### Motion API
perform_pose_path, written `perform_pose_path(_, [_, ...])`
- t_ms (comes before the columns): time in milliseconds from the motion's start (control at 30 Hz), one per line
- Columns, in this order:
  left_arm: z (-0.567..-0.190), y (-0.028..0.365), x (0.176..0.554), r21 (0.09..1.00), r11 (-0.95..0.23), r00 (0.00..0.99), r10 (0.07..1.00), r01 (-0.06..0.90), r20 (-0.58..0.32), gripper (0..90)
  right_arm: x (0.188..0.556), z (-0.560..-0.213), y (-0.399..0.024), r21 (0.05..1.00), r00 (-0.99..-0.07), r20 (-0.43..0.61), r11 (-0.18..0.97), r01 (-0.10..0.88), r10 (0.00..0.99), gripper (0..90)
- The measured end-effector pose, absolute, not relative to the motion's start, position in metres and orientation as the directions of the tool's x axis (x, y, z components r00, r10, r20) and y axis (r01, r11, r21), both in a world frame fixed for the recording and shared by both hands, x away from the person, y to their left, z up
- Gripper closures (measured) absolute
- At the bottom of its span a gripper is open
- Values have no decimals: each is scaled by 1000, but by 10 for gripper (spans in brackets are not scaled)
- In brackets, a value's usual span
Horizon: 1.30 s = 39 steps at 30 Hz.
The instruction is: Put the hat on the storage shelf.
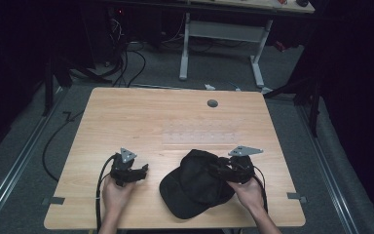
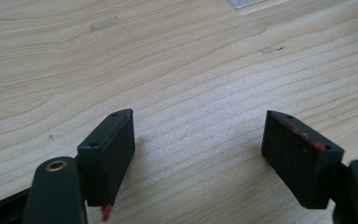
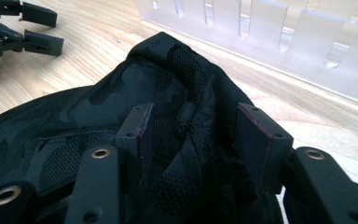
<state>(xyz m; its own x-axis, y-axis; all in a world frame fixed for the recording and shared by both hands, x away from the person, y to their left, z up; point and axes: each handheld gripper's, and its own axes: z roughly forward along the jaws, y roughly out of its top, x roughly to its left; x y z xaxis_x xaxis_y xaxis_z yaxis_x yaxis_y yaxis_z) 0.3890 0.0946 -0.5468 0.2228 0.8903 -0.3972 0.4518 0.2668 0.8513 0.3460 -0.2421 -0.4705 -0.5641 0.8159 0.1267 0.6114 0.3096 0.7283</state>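
Black fabric: soft black camo-print mesh cap [image 1: 197, 184] lies lower centre of the high view, on the light wooden table [image 1: 126, 112], crown bunched up.
Right gripper [image 3: 191, 130]: jaws part-spread around a raised fold of mesh at the cap's right edge; whether they grip it, cannot tell.
Left gripper [image 2: 198, 144]: jaws spread wide over bare wood, nothing between, lower left of the high view, apart from the cap.
Clear slotted acrylic rack [image 3: 279, 42]: just beyond the cap, upper right in the right gripper view.
Risk: thin mesh likely slips out of a shallow pinch, or only one layer lifts and the cap drags.
Risk 2: a pull toward the rack could knock it.
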Motion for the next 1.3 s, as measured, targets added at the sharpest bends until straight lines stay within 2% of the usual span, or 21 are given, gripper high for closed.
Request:
perform_pose_path(267, [-547,95,389,851,267,223,890,452,-397,259,350,-475,-240,715,-547,133,302,630,826,497])
perform_pose_path(567, [-547,95,389,851,267,223,890,452,-397,259,353,-477,-235,715,-549,114,315,624,828,750])
perform_pose_path(933, [-547,95,389,851,266,223,890,452,-397,259,354,-477,-234,729,-543,125,294,618,831,795])
perform_pose_path(1300, [-547,95,389,851,267,223,890,452,-397,259,353,-468,-238,748,-563,132,290,597,816,802])
